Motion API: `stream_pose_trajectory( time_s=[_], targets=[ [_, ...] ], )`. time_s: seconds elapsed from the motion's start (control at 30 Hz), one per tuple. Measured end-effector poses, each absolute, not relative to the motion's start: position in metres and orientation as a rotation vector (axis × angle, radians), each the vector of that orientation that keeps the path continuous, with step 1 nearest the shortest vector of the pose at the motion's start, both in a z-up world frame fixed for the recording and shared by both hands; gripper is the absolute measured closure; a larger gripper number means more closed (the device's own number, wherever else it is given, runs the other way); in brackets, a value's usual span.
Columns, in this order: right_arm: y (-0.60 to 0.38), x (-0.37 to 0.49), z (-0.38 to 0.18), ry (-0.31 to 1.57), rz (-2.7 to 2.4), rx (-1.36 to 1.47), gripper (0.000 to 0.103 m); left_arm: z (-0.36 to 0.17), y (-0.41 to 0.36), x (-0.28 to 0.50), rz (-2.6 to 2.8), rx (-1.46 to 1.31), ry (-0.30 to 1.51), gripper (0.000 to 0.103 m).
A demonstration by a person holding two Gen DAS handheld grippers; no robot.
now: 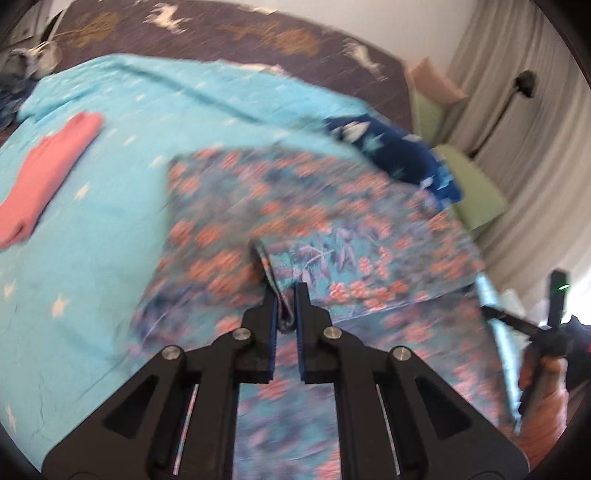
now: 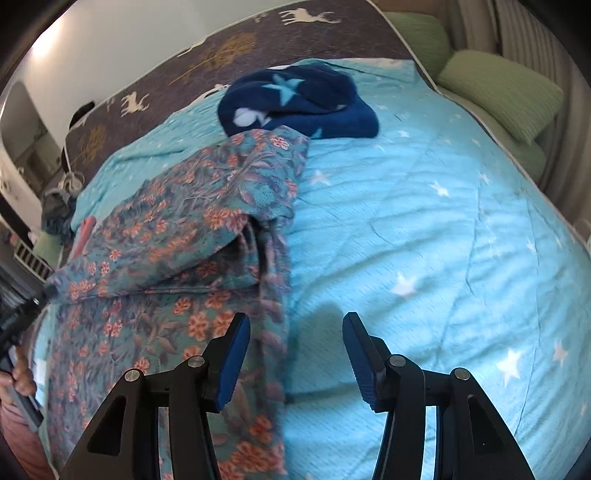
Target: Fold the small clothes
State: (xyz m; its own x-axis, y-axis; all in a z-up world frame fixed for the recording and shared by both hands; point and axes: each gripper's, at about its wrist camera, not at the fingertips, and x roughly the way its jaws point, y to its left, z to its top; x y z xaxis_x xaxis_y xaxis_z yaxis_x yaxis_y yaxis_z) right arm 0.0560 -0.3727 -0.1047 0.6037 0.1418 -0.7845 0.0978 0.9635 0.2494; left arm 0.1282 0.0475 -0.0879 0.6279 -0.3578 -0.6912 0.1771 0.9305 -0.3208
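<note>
A floral teal-and-orange garment (image 1: 295,206) lies on the light blue star-print bedspread (image 1: 110,177). My left gripper (image 1: 286,295) is shut on a folded edge of the floral garment and holds it lifted over the rest of the cloth. In the right wrist view the same garment (image 2: 177,236) is partly folded over itself, its left corner pulled up. My right gripper (image 2: 295,332) is open and empty, hovering just above the garment's right edge and the bedspread (image 2: 443,240).
A pink folded garment (image 1: 48,173) lies at the left of the bed. A dark blue star-print garment (image 1: 391,151) (image 2: 295,103) is bunched at the far side. Green cushions (image 2: 498,88) and curtains stand at the right. A brown deer-print cover (image 1: 236,33) lies behind.
</note>
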Motion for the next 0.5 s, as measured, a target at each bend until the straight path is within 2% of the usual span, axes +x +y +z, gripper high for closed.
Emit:
stream_pose_trajectory(
  time_s=[0.07, 0.1, 0.13, 0.17, 0.2, 0.23, 0.4, 0.5],
  targets=[
    [-0.363, 0.059, -0.103, 0.925, 0.034, 0.233, 0.049, -0.094, 0.055, 0.124, -0.312, -0.274, 0.848, 0.092],
    [-0.36, 0.061, -0.104, 0.927, 0.037, 0.213, 0.047, -0.096, 0.058, 0.123, -0.315, -0.297, 0.849, 0.087],
    [-0.356, 0.063, -0.104, 0.932, 0.033, 0.187, 0.045, -0.097, 0.061, 0.122, -0.319, -0.316, 0.854, 0.072],
    [-0.353, 0.064, -0.106, 0.939, 0.021, 0.161, 0.045, -0.097, 0.064, 0.122, -0.329, -0.333, 0.865, 0.061],
    [-0.35, 0.066, -0.107, 0.947, 0.005, 0.135, 0.045, -0.098, 0.067, 0.122, -0.333, -0.358, 0.874, 0.044],
    [-0.349, 0.067, -0.109, 0.949, -0.002, 0.12, 0.045, -0.098, 0.071, 0.122, -0.333, -0.381, 0.869, 0.039],
    [-0.352, 0.068, -0.112, 0.941, -0.016, 0.103, 0.04, -0.094, 0.081, 0.141, -0.344, -0.463, 0.856, 0.039],
    [-0.355, 0.069, -0.113, 0.941, -0.018, 0.112, 0.039, -0.097, 0.075, 0.169, -0.412, -0.474, 0.914, 0.039]
  ],
)
